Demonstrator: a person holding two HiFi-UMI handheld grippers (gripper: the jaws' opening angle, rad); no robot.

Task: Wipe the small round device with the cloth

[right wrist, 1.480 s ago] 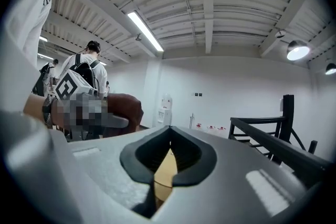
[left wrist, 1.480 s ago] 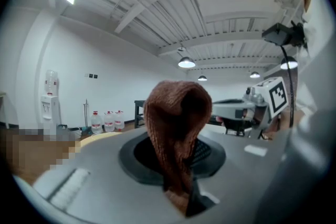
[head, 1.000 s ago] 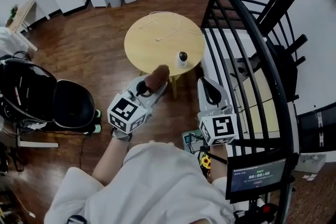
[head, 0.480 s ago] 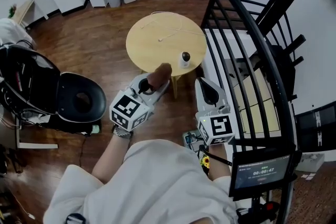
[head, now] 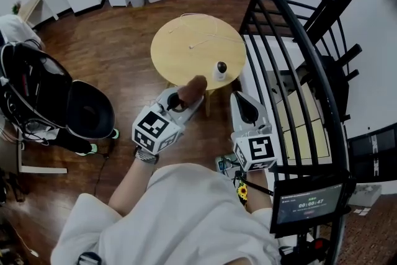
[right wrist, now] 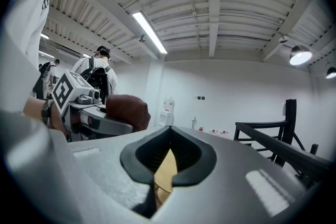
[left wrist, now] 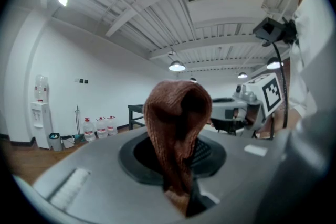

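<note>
Your left gripper (head: 185, 98) sits at the centre of the head view, jaws clamped tight on a brown knitted cloth (head: 191, 88). The cloth stands out of the pinch in a rounded fold. Gripped low like that, it leaves a soft bunch ahead of the jaws, so fabric rather than hard plastic should meet the thing you wipe.

Your right gripper (head: 240, 99) is just right of centre, with its jaws pressed together on nothing. Only a tan sliver shows through the slit between them, probably the worktop beyond. Held empty beside the other gripper, it looks kept in reserve, perhaps to steady the target.

The small round white device (head: 219, 70), with its dark face, stands on the round pale wooden worktop (head: 180, 56) close to its near right rim. In the frame that puts it just above the two grippers and between them. The cloth is near it, to its lower left over the worktop's near edge, but apart from it, so I judge the wiping not yet begun.

A thin white cable (head: 208, 39) lies further up the worktop, clear of the device.

Because the device sits so near the rim and looks light, a firm push could slide it off. Bring the cloth up and right gently.
</note>
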